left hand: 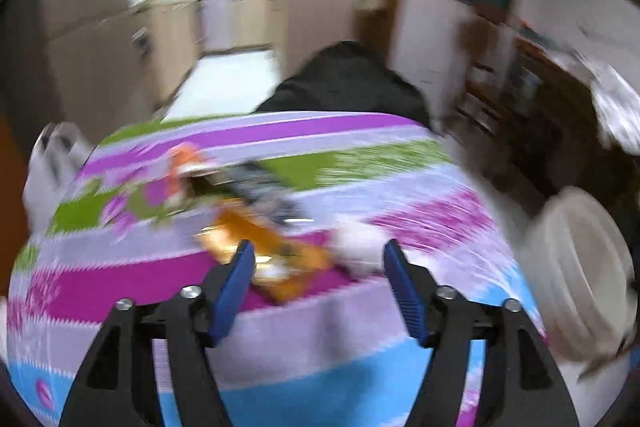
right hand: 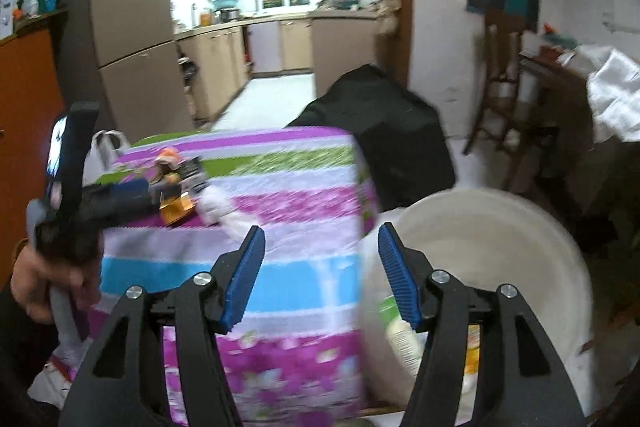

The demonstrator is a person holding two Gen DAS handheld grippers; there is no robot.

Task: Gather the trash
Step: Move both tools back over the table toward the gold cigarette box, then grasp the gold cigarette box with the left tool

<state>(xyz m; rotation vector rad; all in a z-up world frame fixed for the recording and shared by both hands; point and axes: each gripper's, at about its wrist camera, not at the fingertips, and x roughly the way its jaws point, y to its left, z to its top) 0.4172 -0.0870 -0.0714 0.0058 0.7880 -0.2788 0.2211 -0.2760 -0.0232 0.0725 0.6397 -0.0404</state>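
1. Left gripper (left hand: 318, 255) hangs over a table w/ a striped purple, green & blue tablecloth (left hand: 360, 367); blue-padded jaws spread wide, nothing between them.
2. Just past its tips lies the trash: an orange wrapper (left hand: 280, 259) flat on the cloth, a crumpled white tissue (left hand: 356, 243) touching its right side, and farther back a dark wrapper (left hand: 260, 187) beside an orange-and-white scrap (left hand: 184, 163). Left view is badly motion-blurred; finer detail can't be told.
3. Right gripper (right hand: 322, 239) sits at the table's right edge, jaws also wide apart & holding nothing; left finger over the cloth, right finger over a white bin (right hand: 500, 227).
4. Bin stands on the floor right beside the table; a green-and-white packet (right hand: 396, 331) lies inside, partly hidden by the finger.
5. In the right view, the person's left hand (right hand: 44, 279) grips the other tool at far left, near the trash pile.
6. Behind the table: a black bag (right hand: 392, 123), then kitchen cabinets (right hand: 224, 67).
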